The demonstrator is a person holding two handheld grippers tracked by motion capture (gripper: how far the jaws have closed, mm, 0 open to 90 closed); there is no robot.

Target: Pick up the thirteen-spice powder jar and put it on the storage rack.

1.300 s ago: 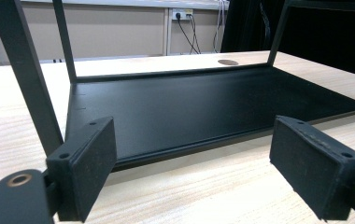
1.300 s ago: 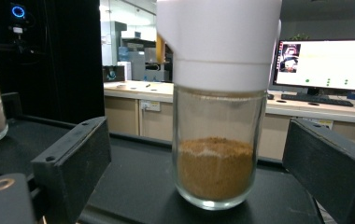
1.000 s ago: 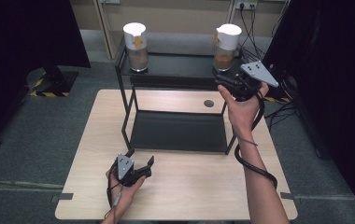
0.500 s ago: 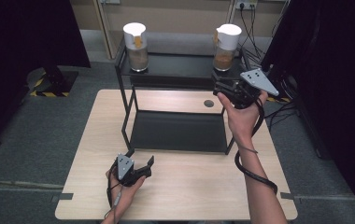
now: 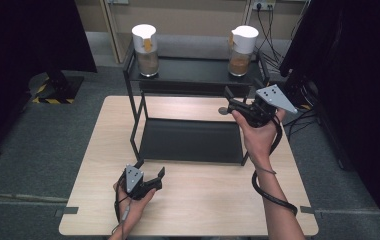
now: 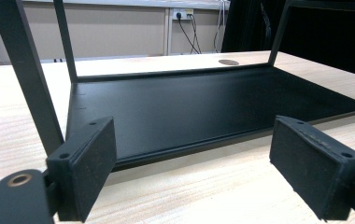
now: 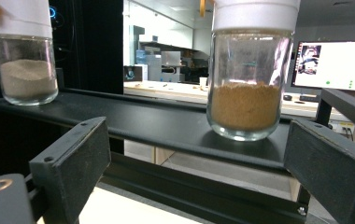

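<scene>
Right gripper view: round glass jar (image 7: 245, 84) holds grainy brown powder on matte black shelf (image 7: 157, 123).

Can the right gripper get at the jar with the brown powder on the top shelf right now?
Probably yes. The right gripper is open and faces the brown jar on the top shelf, with nothing between them. The other jar stands well aside.

Clear glossy glass jar (image 7: 245, 84) with white plastic lid, matt black metal rack (image 5: 190, 75), pale wood-grain surface (image 5: 203, 200), rough black rubbery fingers (image 7: 77, 161)
</scene>
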